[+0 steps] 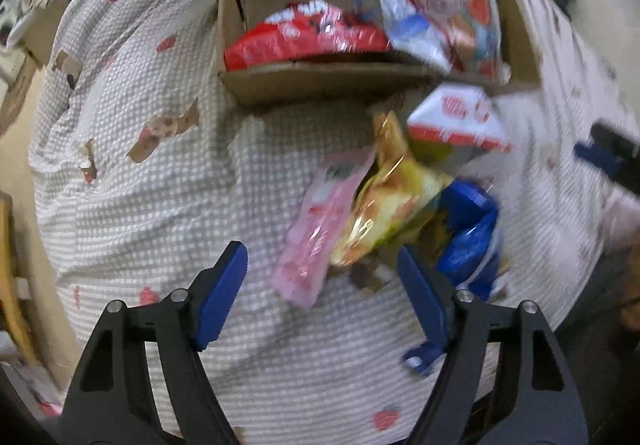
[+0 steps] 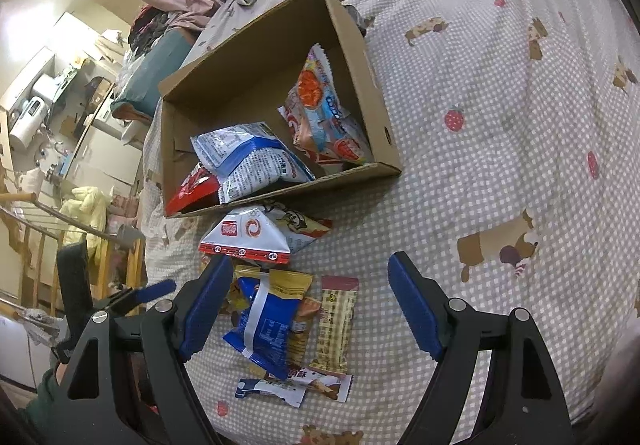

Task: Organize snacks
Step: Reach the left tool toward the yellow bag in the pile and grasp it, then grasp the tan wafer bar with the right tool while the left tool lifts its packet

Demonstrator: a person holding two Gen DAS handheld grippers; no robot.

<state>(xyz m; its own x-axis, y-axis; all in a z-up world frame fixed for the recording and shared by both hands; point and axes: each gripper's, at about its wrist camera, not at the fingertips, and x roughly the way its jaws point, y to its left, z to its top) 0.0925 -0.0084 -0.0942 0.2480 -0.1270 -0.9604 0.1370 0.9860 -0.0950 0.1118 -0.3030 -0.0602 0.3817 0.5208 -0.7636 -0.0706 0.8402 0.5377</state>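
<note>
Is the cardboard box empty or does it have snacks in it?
Partly filled: the cardboard box holds a red packet, a blue-white packet and an orange packet.

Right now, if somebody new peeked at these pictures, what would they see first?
Probably the cardboard box lying on the checked bedspread, with a red packet and a blue-and-white bag inside. Just in front of it sits a messy pile of snacks, with a shiny blue packet between the open right tongs.

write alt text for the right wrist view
An open hand-held gripper hovers over loose snack packets, including a blue packet, on a checked bedsheet. Behind them, a cardboard box already holds several snack bags.
</note>
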